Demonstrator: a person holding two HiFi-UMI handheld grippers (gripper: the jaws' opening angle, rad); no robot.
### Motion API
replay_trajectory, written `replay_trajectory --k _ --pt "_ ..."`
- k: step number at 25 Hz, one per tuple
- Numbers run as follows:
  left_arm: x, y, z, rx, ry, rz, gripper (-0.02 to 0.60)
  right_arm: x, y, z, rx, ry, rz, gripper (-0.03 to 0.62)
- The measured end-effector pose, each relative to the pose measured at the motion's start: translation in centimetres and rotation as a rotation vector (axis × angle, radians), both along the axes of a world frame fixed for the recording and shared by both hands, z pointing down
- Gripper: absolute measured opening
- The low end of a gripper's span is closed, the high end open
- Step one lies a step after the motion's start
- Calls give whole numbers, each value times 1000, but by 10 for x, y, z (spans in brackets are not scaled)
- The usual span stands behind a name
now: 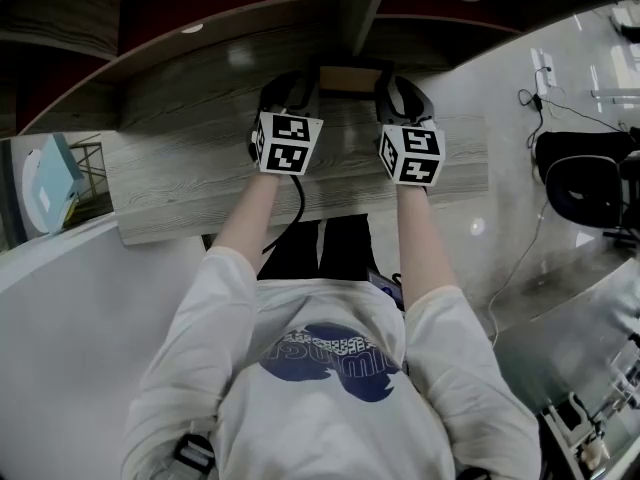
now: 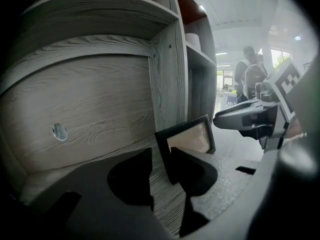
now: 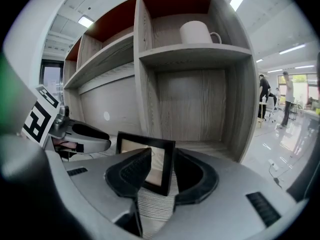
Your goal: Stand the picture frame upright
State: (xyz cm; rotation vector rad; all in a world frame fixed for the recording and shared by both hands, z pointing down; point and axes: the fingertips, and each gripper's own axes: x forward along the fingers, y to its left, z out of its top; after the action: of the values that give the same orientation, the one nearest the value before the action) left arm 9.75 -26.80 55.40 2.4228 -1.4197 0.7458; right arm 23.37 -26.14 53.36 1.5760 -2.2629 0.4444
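The picture frame [image 1: 350, 78], black-edged with a tan face, stands tilted on the grey wooden desk [image 1: 200, 193] between my two grippers. My left gripper [image 1: 290, 83] grips its left edge. In the left gripper view, the frame [image 2: 192, 136] rises just past the jaws [image 2: 161, 156], which close round its near edge. My right gripper [image 1: 398, 83] grips the right edge. In the right gripper view, that edge of the frame [image 3: 131, 145] sits snugly between the two jaws [image 3: 164, 159]. The frame's foot is hidden behind the jaws.
A wooden shelf unit rises at the desk's back, its upright divider [image 2: 170, 74] right behind the frame. A white mug [image 3: 196, 32] stands on an upper shelf. A cable hole [image 2: 59, 131] pierces the back panel. A black office chair [image 1: 585, 183] stands at the right.
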Motion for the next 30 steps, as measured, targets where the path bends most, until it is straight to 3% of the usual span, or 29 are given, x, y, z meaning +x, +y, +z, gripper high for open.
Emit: replay_trajectory --k 4,10,15,25,30 --pt "-17 8 -26 -8 45 -54 112 4 12 -26 25 -11 12 115" --pt "-34 35 -75 43 93 -94 112 7 47 -78 76 -37 1 115" --pt "-42 61 -110 73 185 -146 112 7 76 -111 114 -44 -5 110" --pt "-34 109 -178 194 212 -152 16 18 110 -178 204 -62 21 11" --pt "-43 124 -200 257 235 -144 8 12 128 -195 215 -81 5 -2"
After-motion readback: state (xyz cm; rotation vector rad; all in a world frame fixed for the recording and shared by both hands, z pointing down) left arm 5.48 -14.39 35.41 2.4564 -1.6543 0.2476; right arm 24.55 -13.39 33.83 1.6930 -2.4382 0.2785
